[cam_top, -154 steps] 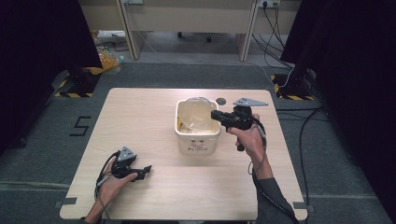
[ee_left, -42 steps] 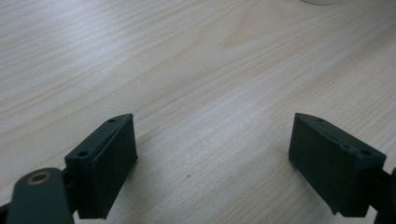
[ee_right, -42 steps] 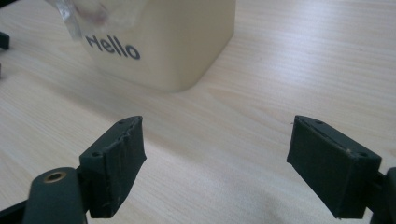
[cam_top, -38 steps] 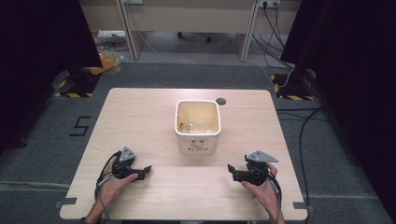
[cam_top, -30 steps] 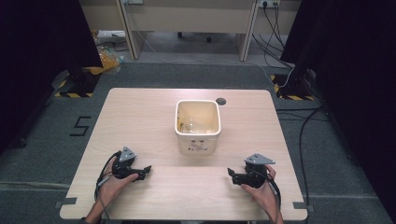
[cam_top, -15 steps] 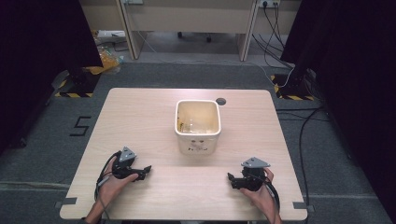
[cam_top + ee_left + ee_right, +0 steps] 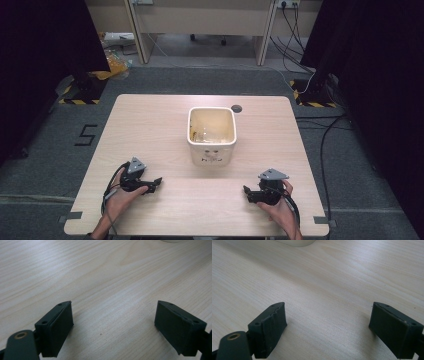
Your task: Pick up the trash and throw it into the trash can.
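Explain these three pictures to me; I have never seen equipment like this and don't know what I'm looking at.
No robot here: a person at a wooden table holds a hand-held two-jaw tool in each hand. The high view looks down from above; the left gripper and right gripper rest near the table's front edge. The other two pictures come from cameras riding on those grippers, each looking along its own black jaws, which stand wide apart over bare wood with nothing between them. A cream square tub sits mid-table, and a small dark round disc lies behind it. Nothing is held.
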A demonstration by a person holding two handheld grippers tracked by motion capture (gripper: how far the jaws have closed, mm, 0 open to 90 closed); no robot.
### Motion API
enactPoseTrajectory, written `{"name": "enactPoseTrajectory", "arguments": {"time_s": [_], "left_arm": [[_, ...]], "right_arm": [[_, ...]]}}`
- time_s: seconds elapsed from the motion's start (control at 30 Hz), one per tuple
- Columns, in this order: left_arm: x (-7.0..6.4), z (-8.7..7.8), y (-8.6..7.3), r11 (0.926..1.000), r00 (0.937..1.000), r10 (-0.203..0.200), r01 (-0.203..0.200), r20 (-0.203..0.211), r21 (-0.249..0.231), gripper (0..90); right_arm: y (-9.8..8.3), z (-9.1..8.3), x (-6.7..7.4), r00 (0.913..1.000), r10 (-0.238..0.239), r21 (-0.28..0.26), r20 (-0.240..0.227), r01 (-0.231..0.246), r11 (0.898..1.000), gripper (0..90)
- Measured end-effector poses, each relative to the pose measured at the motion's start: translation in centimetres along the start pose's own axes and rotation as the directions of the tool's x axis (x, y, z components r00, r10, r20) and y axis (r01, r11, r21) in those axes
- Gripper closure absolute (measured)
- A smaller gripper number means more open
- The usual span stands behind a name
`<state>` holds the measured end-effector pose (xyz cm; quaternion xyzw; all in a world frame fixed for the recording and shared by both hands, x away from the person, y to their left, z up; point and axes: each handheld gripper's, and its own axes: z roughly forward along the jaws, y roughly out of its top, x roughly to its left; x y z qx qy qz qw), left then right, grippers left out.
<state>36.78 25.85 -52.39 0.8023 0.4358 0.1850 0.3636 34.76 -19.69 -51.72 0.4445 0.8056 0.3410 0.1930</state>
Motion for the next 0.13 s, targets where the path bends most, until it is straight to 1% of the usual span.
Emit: {"name": "enactPoseTrajectory", "arguments": {"time_s": [0.13], "left_arm": [[0.0, 0.0, 0.0, 1.0, 1.0, 0.0, 0.0, 0.0, 0.0, 14.2]], "right_arm": [[0.0, -0.01, -0.01, 1.0, -0.001, 0.001, -0.001, 0.001, 1.0, 13.7]]}}
